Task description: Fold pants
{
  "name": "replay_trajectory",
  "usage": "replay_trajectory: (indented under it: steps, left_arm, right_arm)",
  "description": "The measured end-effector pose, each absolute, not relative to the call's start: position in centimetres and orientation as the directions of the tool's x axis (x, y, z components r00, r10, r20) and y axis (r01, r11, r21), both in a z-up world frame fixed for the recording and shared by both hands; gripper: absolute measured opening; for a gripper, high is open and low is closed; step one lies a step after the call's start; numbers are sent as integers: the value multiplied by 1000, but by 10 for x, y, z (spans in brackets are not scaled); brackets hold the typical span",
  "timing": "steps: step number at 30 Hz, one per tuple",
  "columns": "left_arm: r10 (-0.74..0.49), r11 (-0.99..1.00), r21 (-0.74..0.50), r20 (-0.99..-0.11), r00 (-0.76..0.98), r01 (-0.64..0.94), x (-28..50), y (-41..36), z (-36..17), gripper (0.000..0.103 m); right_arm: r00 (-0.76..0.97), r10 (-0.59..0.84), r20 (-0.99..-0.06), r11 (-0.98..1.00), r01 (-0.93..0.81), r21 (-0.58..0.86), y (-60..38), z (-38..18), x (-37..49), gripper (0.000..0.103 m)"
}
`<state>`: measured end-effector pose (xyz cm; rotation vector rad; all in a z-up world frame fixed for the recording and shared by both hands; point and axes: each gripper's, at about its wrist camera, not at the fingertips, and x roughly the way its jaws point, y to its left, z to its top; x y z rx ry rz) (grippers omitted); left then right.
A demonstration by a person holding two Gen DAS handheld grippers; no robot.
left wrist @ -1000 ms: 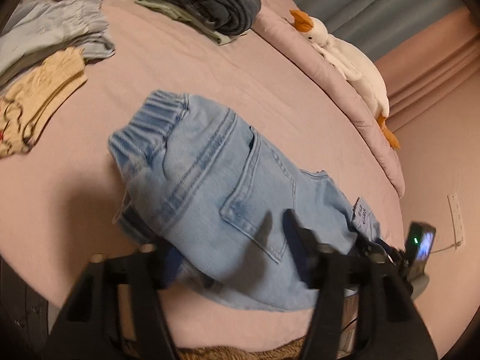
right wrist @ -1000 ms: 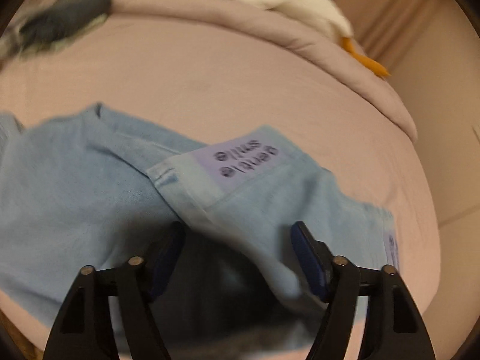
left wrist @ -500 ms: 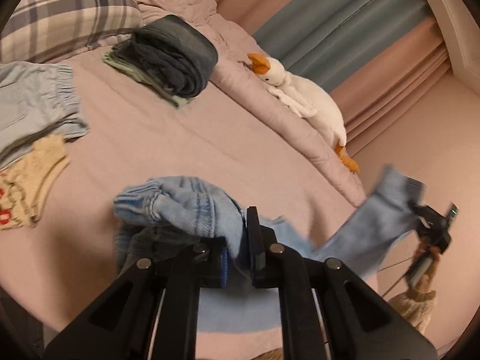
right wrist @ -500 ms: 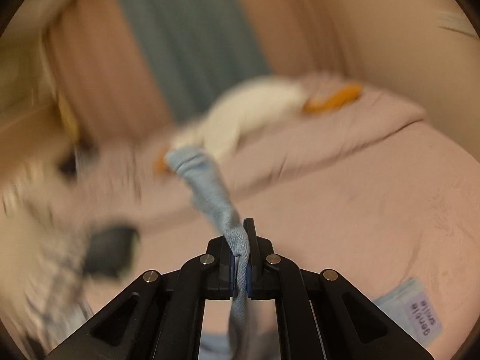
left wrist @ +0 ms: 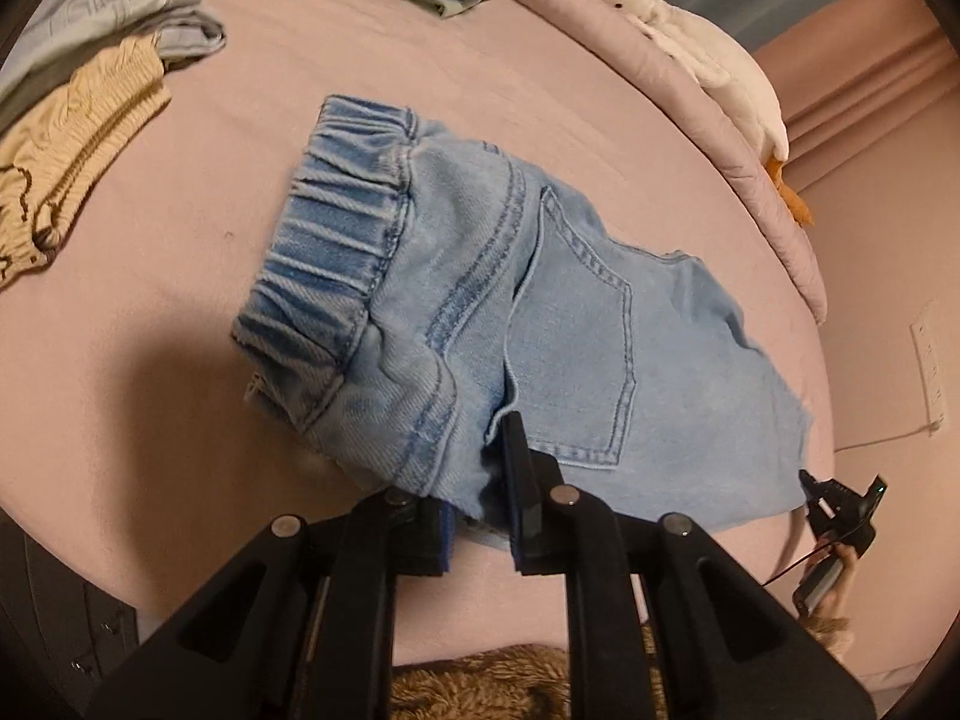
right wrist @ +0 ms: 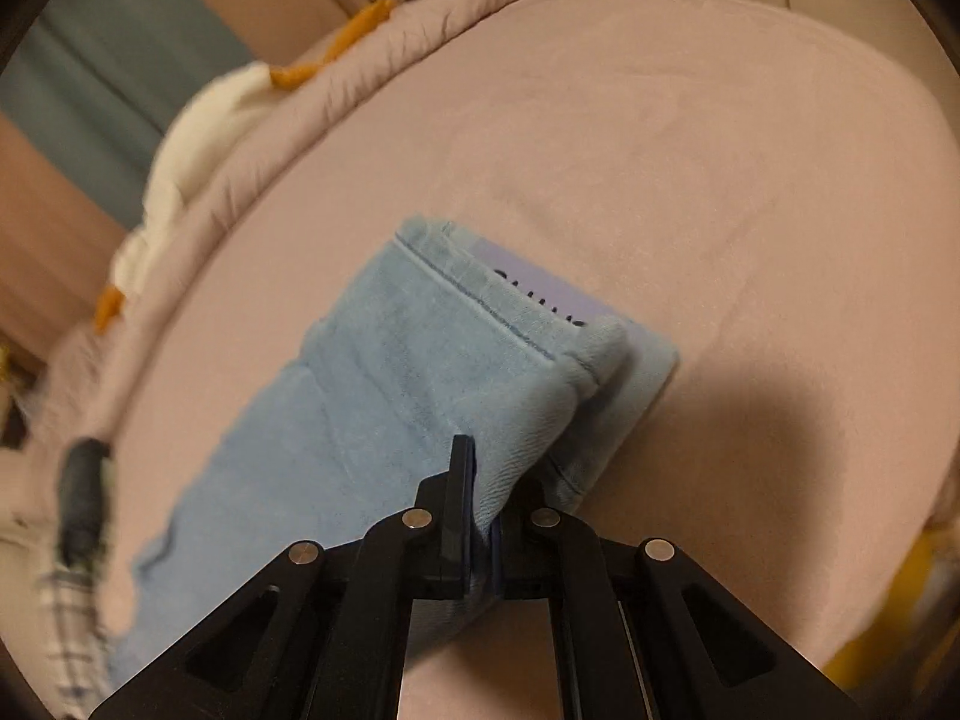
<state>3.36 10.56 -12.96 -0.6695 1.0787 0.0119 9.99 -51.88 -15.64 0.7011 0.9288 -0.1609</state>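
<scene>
Left gripper [left wrist: 480, 480]: angled downward, clamped on light-blue denim pants [left wrist: 540, 312], jaws just reopening slightly.
Right gripper [right wrist: 477, 480]: angled downward, pinched tight on hem.

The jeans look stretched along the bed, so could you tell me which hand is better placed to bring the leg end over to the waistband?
Right, probably. The right tool is shut on the jeans at the hem, while the left tool pins the waistband end.
</scene>
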Motion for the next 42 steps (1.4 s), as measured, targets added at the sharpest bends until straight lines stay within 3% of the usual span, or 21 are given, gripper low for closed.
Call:
replay_trajectory:
  steps: [5,10,12,15,16,17,19,22,27,32,36,39,41,42]
  left_arm:
    - [-372,725,-587,-774,512,-360,31,119,-126,16]
    - [-385,708,-599,-771,507,-374,28,117,-122,18]
    - [-370,715,-588,-777,509,-377,25,116,-116,27]
    - [-326,752,-558,-778,537,-351,24,113,-102,54]
    - [-298,771,-534,-784,545,-346,24,114,-101,55]
    - [-249,803,-487,-798,549,-343,25,111,-99,52]
    - [-220,821,-451,-815,536,-349,26,110,-103,24]
    - [-200,831,-429,-825,529,-355,23,110,-106,16]
    - [-179,867,-384,-835,520,-318,17,103,-104,16]
    - [-144,879,-338,-861,488,-337,22,101,-125,17]
    - [-106,899,-287,-875,473,-331,26,96,-123,20]
    - [-114,889,-301,-877,467,-347,23,100,-118,27]
    - [-90,892,-284,-874,477,-352,16,102,-108,42]
    - [-56,898,-258,-871,489,-356,13,103,-102,54]
  right_arm:
    - [619,182,-764,762,403,507,-523,-143,104,4]
    - [580,212,-786,738,432,518,-523,-144,98,9]
    - [597,222,-771,719,434,543,-528,-142,83,10]
    - [618,190,-763,706,454,544,-538,-138,76,15]
    - [612,171,-772,714,463,525,-540,-138,78,15]
    - [606,170,-777,720,462,518,-540,-139,80,15]
    - [605,172,-777,741,440,507,-537,-141,89,11]
    - [595,139,-792,747,462,478,-537,-141,92,7]
    - [681,113,-724,749,421,512,-540,-111,89,6]
    - [573,72,-816,764,494,415,-538,-146,105,5]
    - [598,79,-798,753,489,440,-539,-154,100,3]
    - [579,63,-813,749,511,422,-541,-143,98,3]
    - [601,40,-798,750,510,422,-544,-127,88,19]
    - [612,16,-791,749,517,415,-546,-121,83,26]
